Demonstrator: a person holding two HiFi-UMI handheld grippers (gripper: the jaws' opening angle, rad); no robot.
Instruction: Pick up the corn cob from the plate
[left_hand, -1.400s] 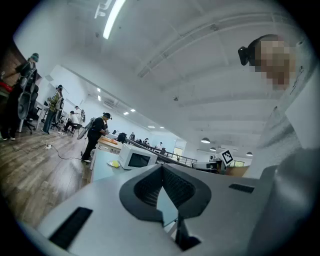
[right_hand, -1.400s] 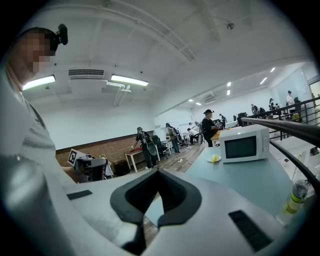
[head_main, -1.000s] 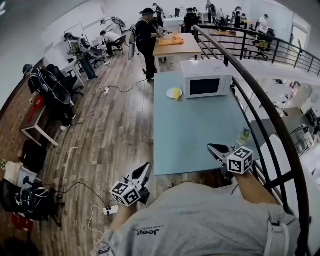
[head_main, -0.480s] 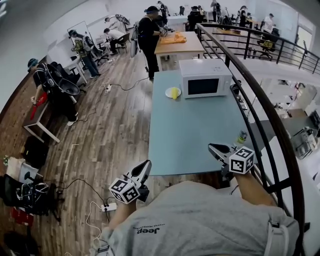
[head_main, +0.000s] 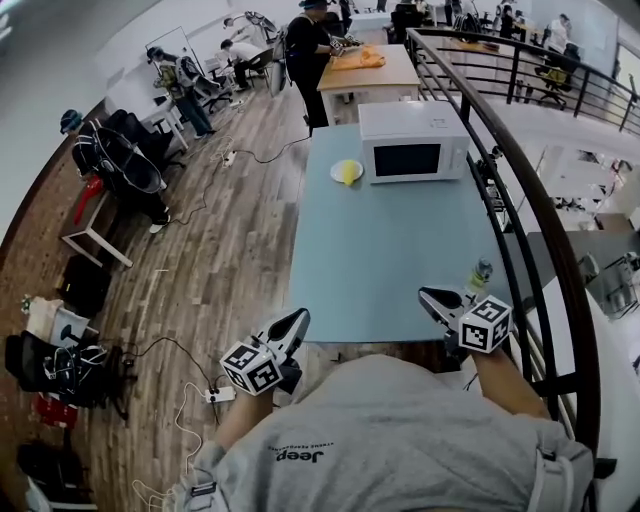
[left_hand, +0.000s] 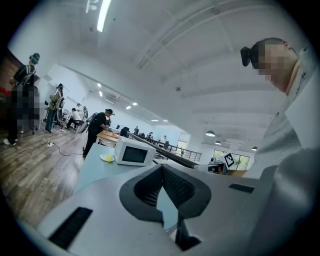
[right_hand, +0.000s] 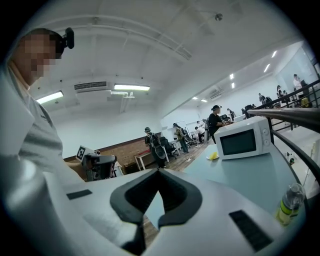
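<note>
— Where is our corn cob?
— On the plate, at the bench's far end near its left edge, just beside the microwave. We're well apart from it, at the near edge.
— And our tools?
— The left tool and the right tool are both clenched on nothing.
— How should we take it?
— We reckon it's light, firm and rounded, so apt to roll. We'd open one tool and pinch across its middle, not its tapering ends.
</note>
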